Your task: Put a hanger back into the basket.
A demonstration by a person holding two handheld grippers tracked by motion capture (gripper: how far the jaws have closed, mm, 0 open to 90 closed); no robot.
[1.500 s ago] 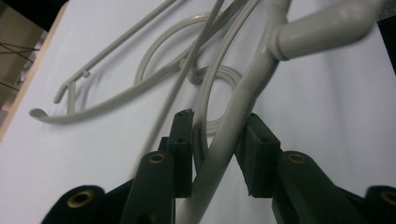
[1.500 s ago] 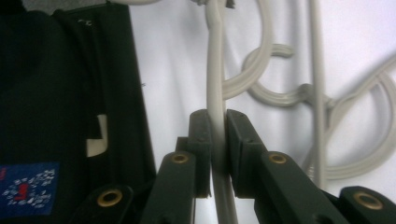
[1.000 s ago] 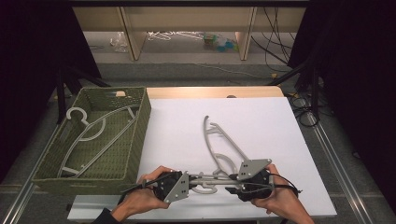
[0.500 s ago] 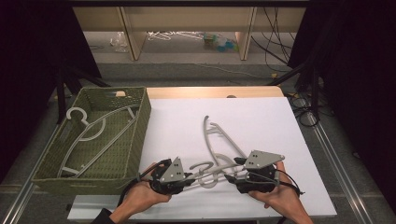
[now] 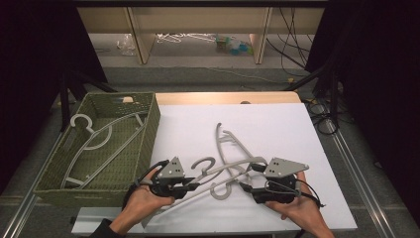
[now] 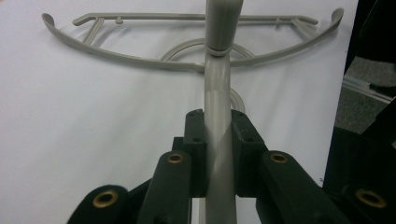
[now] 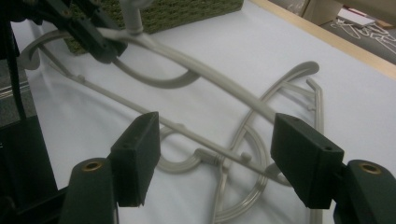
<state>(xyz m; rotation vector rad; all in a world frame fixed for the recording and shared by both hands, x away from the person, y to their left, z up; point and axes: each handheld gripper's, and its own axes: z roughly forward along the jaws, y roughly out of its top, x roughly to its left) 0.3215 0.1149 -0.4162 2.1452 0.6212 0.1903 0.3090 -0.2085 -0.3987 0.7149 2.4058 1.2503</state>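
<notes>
At the bottom of the high view the left gripper has its fingers pinching the shoulder of the upper hanger, raised off the white table at lower centre. The right gripper, lower right of centre, has just been opening; its fingers stand spread with hanger bars behind them, gripping nothing. The second hanger lies crossed under the first, so the lift should probably go slowly and upward until the hooks separate. The table's near edge is close under both hands. Beyond, at the left of the frame, the green basket with a hanger inside has spare room; its near wall needs clearing.
</notes>
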